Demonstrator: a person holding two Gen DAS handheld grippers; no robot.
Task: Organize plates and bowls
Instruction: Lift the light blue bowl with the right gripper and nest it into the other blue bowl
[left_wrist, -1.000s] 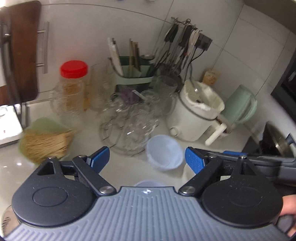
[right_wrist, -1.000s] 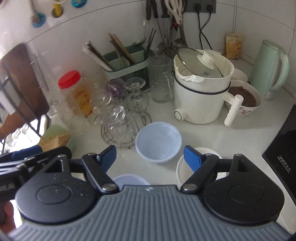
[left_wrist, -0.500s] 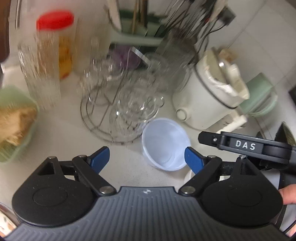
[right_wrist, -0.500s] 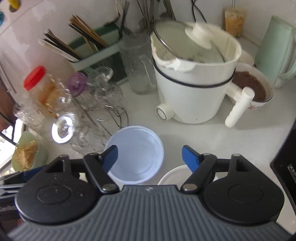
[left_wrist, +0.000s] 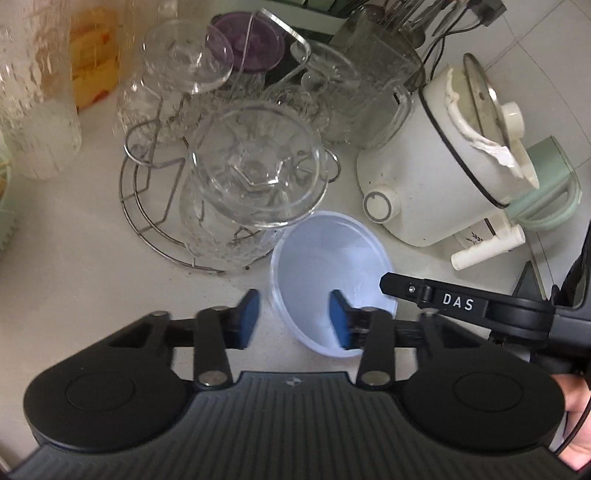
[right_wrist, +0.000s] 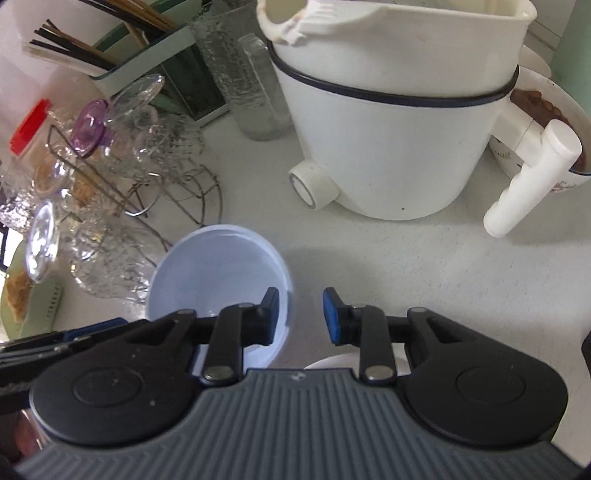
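A pale blue plastic bowl (left_wrist: 332, 266) (right_wrist: 218, 273) stands upright on the white counter beside the wire rack. My left gripper (left_wrist: 293, 321) straddles its left rim, one blue pad inside the bowl and one outside; the jaws are closing and neither pad presses on the wall. My right gripper (right_wrist: 301, 317) straddles the opposite rim the same way, also closing, with a gap still showing at the outer pad. In the left wrist view the right gripper's black finger (left_wrist: 443, 299) reaches over the bowl's right edge. A white dish (right_wrist: 325, 363) peeks out under the right gripper.
A wire rack of upturned glass cups (left_wrist: 255, 173) (right_wrist: 122, 229) touches the bowl's far left side. A white electric pot (left_wrist: 443, 155) (right_wrist: 388, 129) with a side handle stands behind. Farther right are a green kettle (left_wrist: 546, 184) and a bowl of brown food (right_wrist: 535, 107).
Both grippers have come down and forward onto the blue bowl, and their jaws have narrowed from wide open to straddle opposite rims. The bowl itself has stayed in place.
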